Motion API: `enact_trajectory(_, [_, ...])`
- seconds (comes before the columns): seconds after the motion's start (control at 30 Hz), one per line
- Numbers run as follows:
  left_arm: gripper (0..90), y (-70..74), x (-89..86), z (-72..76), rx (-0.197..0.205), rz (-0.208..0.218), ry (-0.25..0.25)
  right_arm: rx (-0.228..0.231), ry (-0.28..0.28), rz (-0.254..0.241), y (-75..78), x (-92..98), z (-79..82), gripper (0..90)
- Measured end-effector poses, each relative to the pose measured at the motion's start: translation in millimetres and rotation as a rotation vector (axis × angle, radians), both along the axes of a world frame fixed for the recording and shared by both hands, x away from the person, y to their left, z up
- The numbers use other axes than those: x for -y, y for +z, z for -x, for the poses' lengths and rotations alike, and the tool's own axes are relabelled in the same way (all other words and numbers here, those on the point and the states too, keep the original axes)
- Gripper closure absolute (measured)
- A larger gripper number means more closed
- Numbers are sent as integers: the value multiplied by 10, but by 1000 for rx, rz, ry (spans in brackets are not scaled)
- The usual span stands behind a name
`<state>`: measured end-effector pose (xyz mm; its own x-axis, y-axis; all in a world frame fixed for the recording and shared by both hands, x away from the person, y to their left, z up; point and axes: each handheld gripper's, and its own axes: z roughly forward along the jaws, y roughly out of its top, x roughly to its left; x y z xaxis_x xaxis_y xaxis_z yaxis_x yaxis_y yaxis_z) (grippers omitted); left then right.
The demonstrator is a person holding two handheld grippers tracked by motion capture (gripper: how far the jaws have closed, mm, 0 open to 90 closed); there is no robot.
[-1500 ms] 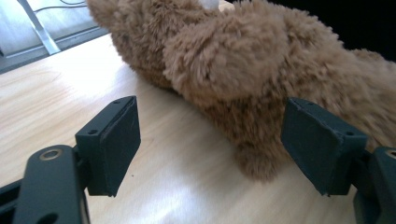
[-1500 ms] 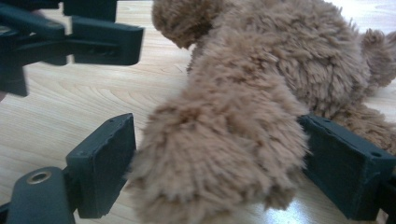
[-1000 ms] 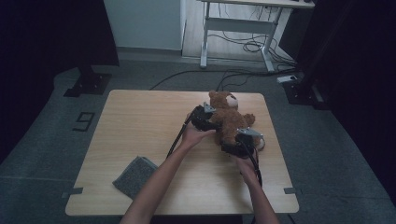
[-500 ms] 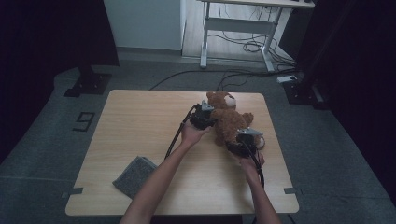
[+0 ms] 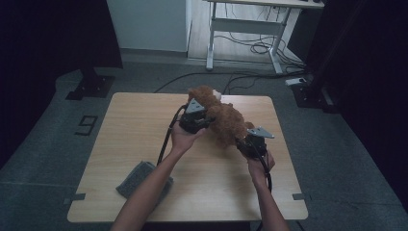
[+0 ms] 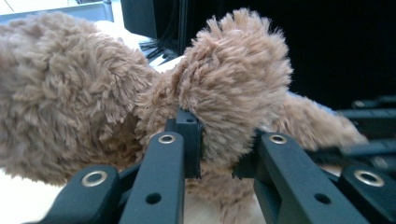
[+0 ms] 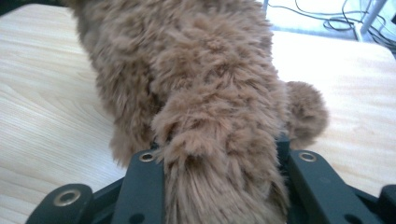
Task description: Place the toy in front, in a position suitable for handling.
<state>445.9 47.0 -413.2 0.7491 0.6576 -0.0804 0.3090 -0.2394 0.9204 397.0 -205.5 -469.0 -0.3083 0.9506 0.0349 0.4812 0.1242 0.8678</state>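
Held just above the bench (image 5: 144, 144), the plush bear (image 5: 226, 122) looked light and squashy, its limbs the natural holds: the left gripper (image 5: 195, 118) pinched an arm, the right gripper (image 5: 250, 142) a leg.

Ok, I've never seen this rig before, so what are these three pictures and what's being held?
A person stands at a wooden table, holding a two-jaw tool in each hand. The high view looks down from above. The other two pictures come from cameras riding on the tools, looking along their black jaws. The left gripper has just closed on a limb of the brown teddy bear. The right gripper has closed on another furry part at the bear's lower end. Together they hold the bear over the table. A grey cloth lies near the table's front left corner.
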Motion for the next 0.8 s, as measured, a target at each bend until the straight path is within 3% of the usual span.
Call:
enact_trajectory(0.07, [767, -16, -137, 95, -21, 31, 4, 6, 14, -2, 58, -22, 4, 632])
enact_trajectory(0.17, [767, -74, -320, 256, -27, 6, 19, 18, 60, 11, 114, -110, 20, 632])
enact_trajectory(0.37, [765, -108, -548, 486, -21, 19, 19, 48, 107, 9, 143, -229, 86, 632])
enact_trajectory(0.5, [765, -85, -612, 602, -7, 38, 15, 71, 115, 17, 168, -259, 117, 632])
enact_trajectory(0.6, [763, -36, -644, 724, 17, 53, 6, 113, 123, 18, 252, -271, 181, 632])
enact_trajectory(0.7, [762, 8, -650, 879, 46, 54, -5, 135, 128, 17, 315, -265, 227, 632])
enact_trajectory(0.8, [761, -11, -651, 938, 51, 45, -10, 138, 135, 21, 327, -260, 255, 630])
